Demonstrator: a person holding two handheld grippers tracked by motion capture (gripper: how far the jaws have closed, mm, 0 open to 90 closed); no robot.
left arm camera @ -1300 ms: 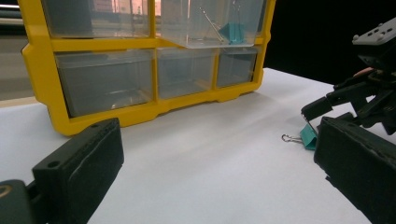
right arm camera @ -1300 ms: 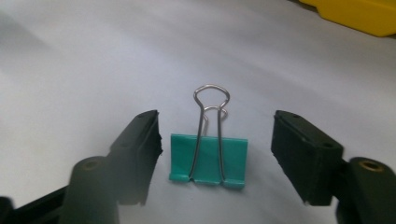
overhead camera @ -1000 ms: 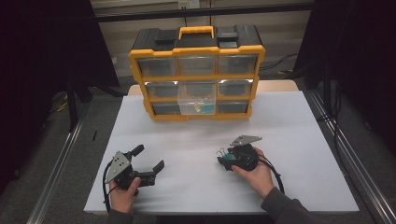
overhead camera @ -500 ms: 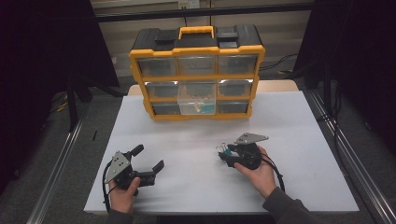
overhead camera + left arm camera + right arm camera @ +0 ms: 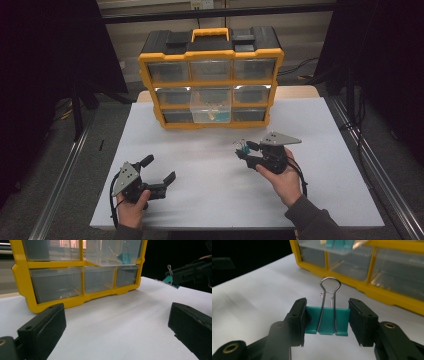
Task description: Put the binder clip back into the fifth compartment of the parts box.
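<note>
The right gripper (image 5: 327, 322) holds a teal binder clip (image 5: 327, 320) tight, one black jaw pressed on each side of it. The clip sits right between the fingertips, wire loops pointing up and away, lifted a little above the white table (image 5: 210, 150). The left gripper (image 5: 156, 176) rests low near the front edge of the table with its jaws wide apart and nothing in them.

This looks like the carrying step: the clip is picked up and on its way. Farther back stands the yellow and black drawer organizer (image 5: 210, 75). Its clear middle drawer (image 5: 211, 111) is pulled out, with another teal clip (image 5: 125, 257) inside. The next move likely needs the right gripper to go forward, get over that open drawer, and then let go
</note>
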